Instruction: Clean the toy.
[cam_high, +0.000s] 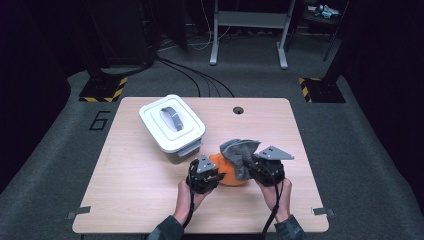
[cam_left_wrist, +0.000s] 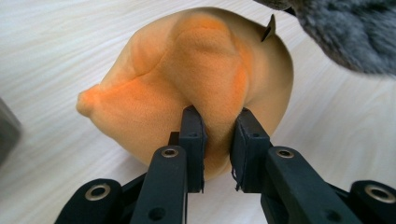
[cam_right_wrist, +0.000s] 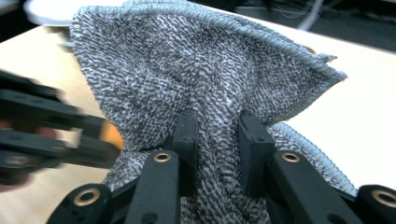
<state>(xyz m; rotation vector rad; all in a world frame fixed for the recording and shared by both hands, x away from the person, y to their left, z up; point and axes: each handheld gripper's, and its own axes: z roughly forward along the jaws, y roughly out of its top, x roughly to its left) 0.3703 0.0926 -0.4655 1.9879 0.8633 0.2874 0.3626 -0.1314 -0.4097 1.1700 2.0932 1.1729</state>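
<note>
Two cloths being pulled apart near the front middle of the pale wooden surface (cam_high: 140, 200).

The left gripper (cam_left_wrist: 215, 126) pinches a fold of the soft orange fleece cloth (cam_left_wrist: 196, 79); the right gripper (cam_right_wrist: 218, 130) clamps the grey knitted cloth (cam_right_wrist: 196, 70), raised just above it. Next, I judge, carry the grey one clear. Only a "6" marked on the floor (cam_high: 101, 120) is readable.
</note>
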